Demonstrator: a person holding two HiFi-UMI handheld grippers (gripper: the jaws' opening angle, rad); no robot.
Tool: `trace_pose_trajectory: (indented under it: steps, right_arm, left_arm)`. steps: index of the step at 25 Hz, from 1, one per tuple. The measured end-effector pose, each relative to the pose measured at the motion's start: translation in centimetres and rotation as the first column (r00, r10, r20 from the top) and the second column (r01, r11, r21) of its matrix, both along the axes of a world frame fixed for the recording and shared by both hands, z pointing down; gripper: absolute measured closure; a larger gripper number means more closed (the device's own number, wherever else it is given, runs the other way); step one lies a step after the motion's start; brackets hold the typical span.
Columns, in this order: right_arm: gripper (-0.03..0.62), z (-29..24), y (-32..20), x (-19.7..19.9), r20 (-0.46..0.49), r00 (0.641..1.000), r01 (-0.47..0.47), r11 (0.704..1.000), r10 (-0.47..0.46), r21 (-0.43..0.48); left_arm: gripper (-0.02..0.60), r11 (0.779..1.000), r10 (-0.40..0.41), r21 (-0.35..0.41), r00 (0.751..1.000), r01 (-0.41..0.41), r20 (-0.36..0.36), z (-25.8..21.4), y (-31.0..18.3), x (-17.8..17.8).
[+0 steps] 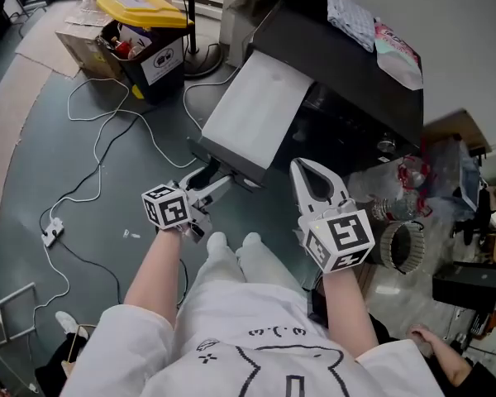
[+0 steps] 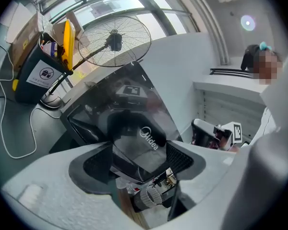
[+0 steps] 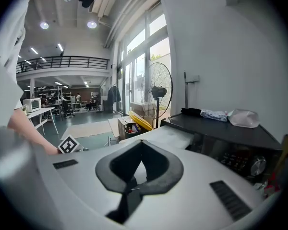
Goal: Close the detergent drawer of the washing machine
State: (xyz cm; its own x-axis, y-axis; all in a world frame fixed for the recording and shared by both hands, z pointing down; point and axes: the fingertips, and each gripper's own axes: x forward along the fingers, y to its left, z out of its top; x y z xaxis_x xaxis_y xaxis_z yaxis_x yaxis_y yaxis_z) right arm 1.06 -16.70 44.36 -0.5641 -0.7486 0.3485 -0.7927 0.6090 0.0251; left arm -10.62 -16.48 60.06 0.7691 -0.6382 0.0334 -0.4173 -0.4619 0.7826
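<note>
Head view: has the closing been completed? (Inspector)

Judged not. The drawer (image 1: 225, 162), taken with some doubt to be the dark part projecting at the near corner of the washing machine (image 1: 339, 64), is seen out. The left claw (image 1: 205, 180) is held apart, empty, just before it. The right claw (image 1: 314, 176) is pressed together, empty. (Assistant)

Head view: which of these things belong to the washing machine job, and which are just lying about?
Job: washing machine, left gripper, right gripper.
Lying about: yellow-lidded bin, fan, power strip, cloths on the machine.
</note>
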Motion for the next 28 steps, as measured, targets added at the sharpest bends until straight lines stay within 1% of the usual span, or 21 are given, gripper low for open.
trace_pose_trajectory:
  steps: [5, 9, 18, 28]
  right_arm:
    - [0.595, 1.1, 1.5, 0.1, 0.008, 0.999, -0.045, 0.999, 0.045, -0.024]
    - [0.595, 1.1, 2.1, 0.5, 0.020, 0.997, -0.076, 0.997, 0.076, -0.030]
    - [0.595, 0.3, 1.5, 0.0, 0.043, 0.995, -0.087, 0.996, 0.088, -0.018]
    - [0.595, -0.4, 0.0, 0.7, 0.053, 0.993, -0.105, 0.994, 0.106, -0.009]
  left_arm:
    - [0.249, 1.000, 0.013, 0.017, 1.000, -0.014, 0.018, 0.2, -0.1, -0.1]
    - [0.249, 1.000, 0.016, 0.000, 0.999, -0.016, 0.044, 0.1, -0.1, 0.1]
    - [0.249, 0.999, 0.034, -0.033, 0.996, -0.031, 0.080, -0.6, 0.1, 0.6]
    - [0.249, 0.998, 0.039, -0.060, 0.995, -0.033, 0.092, -1.1, -0.9, 1.4]
